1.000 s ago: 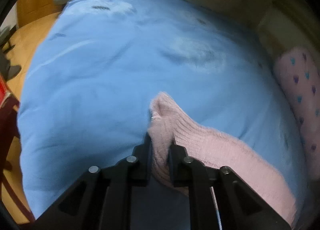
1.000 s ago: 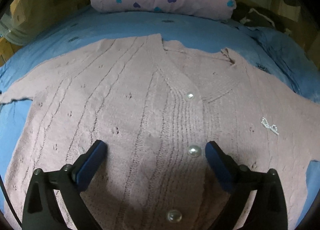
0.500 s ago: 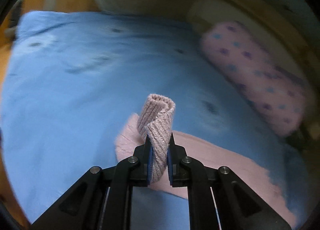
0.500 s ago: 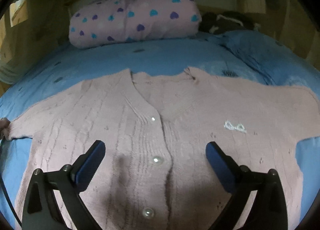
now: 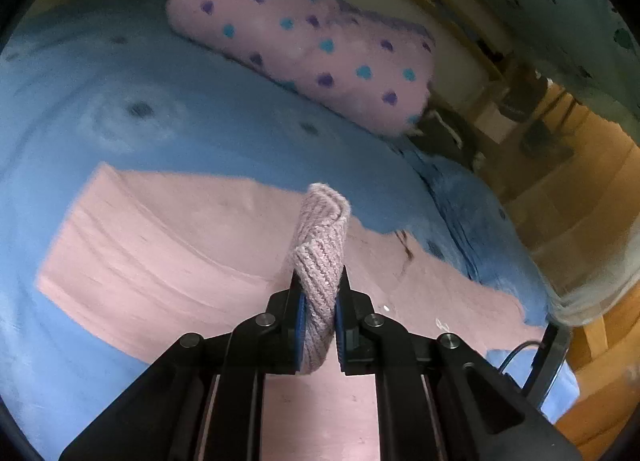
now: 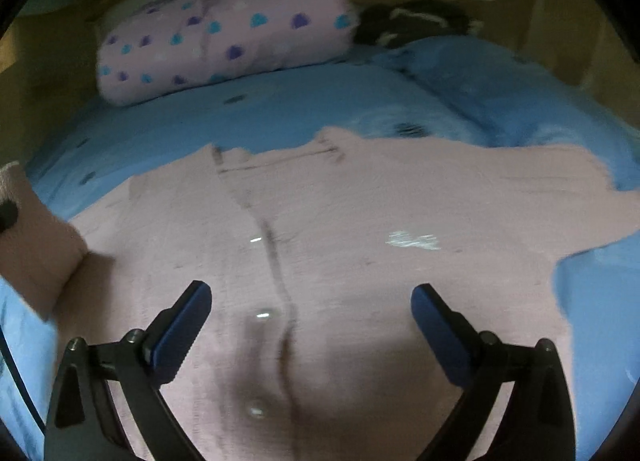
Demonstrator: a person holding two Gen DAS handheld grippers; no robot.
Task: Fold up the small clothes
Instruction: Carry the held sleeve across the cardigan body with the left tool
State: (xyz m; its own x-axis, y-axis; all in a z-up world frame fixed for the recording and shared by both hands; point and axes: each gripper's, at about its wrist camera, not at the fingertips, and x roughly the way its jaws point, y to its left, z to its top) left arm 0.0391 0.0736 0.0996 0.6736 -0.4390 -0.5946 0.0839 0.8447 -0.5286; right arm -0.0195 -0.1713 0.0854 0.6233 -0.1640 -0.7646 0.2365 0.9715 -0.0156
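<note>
A light-blue bedsheet (image 6: 280,117) covers the bed, with a pink pillow dotted with blue and purple hearts (image 6: 224,37) at its head. A pink knitted button-front cardigan (image 6: 360,221) lies spread flat on the sheet. The right gripper (image 6: 311,325) hovers above the cardigan's button line with its jaws wide apart, holding nothing. The left gripper (image 5: 320,309) is clamped on the ribbed cuff of the cardigan's sleeve (image 5: 322,245), lifted over the garment's body.
</note>
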